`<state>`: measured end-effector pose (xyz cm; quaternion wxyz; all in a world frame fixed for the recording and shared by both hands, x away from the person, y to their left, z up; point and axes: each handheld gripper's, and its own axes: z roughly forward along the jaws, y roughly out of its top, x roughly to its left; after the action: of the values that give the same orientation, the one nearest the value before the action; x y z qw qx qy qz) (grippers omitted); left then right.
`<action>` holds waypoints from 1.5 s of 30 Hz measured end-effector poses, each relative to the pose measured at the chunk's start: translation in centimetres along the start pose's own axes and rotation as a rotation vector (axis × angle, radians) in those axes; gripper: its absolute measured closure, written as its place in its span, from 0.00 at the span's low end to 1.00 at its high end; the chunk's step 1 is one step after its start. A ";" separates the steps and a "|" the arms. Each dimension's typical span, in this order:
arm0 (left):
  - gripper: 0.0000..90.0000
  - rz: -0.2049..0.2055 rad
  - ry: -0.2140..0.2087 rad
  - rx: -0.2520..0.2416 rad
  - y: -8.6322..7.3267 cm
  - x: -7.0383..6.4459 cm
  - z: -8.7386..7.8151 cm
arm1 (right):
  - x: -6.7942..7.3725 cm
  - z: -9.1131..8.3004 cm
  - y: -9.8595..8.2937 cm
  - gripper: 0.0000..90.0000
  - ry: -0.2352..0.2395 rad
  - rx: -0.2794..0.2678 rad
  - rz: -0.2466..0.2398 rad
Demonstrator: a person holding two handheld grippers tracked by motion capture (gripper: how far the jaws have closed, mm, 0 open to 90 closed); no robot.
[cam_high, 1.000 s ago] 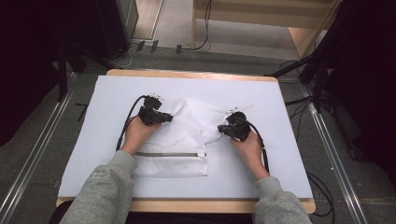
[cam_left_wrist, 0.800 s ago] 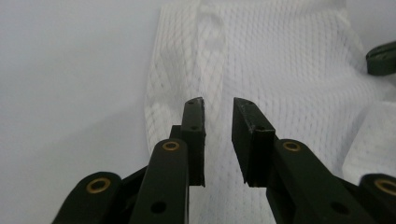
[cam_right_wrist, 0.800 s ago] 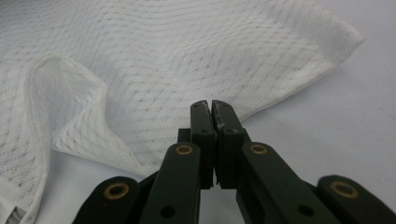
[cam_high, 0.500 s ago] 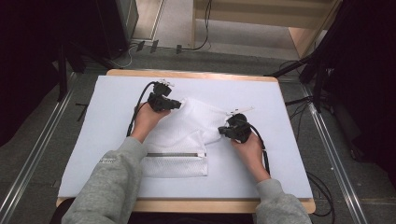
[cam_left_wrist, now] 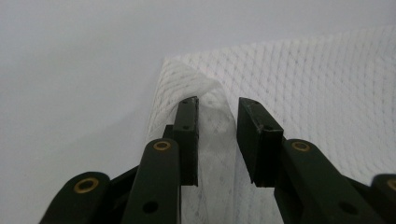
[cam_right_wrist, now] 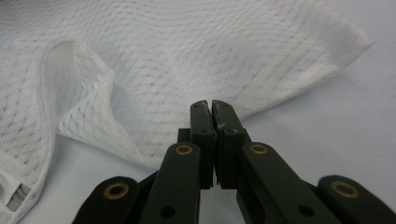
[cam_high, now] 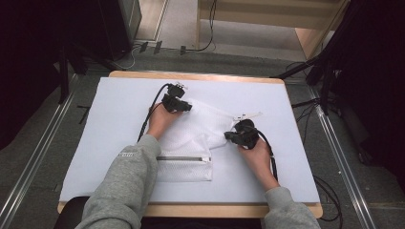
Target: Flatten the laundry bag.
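Observation:
A white mesh bag (cam_high: 205,129) with a grey zipper (cam_high: 184,158) lies crumpled on the pale mat (cam_high: 296,100). My left gripper (cam_high: 187,107) is at the bag's far left corner. In the left gripper view it (cam_left_wrist: 218,105) stands open, with a raised fold of mesh (cam_left_wrist: 212,93) between its jaws. My right gripper (cam_high: 230,137) is at the bag's right edge. In the right gripper view it (cam_right_wrist: 211,106) is shut, its tips over the flat mesh (cam_right_wrist: 210,51), and I see no mesh pinched between them.
A small white tag or clip (cam_high: 246,116) lies beyond the right gripper. The wooden table edge (cam_high: 191,75) borders the mat. Cables (cam_high: 305,102) and dark stands sit on the floor around the table.
My left gripper has moved away from the person and to the right, and the bag's far left corner now reaches out with it. The right gripper has stayed where it was.

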<state>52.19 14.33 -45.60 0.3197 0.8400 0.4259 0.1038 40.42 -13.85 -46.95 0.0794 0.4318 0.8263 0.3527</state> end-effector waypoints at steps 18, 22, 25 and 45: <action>1.00 -0.126 -0.032 -0.092 -0.1 3.7 -5.7 | -0.8 -0.6 -0.2 1.00 -0.032 -0.005 0.023; 1.00 -0.160 -0.016 -0.099 -0.8 5.4 -7.5 | -1.5 -0.7 0.1 1.00 -0.038 -0.006 0.039; 1.00 -0.159 -0.014 -0.089 -1.5 6.1 -8.4 | -2.0 -0.7 0.4 1.00 -0.035 -0.027 0.046; 0.86 -0.188 -0.029 -0.100 -4.1 6.0 -9.1 | -5.2 1.3 3.1 1.00 -0.123 -0.071 0.070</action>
<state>49.13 24.84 -41.71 0.3757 0.7807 0.4925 0.0821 46.24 -15.99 -46.80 0.1327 0.4781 0.7914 0.3571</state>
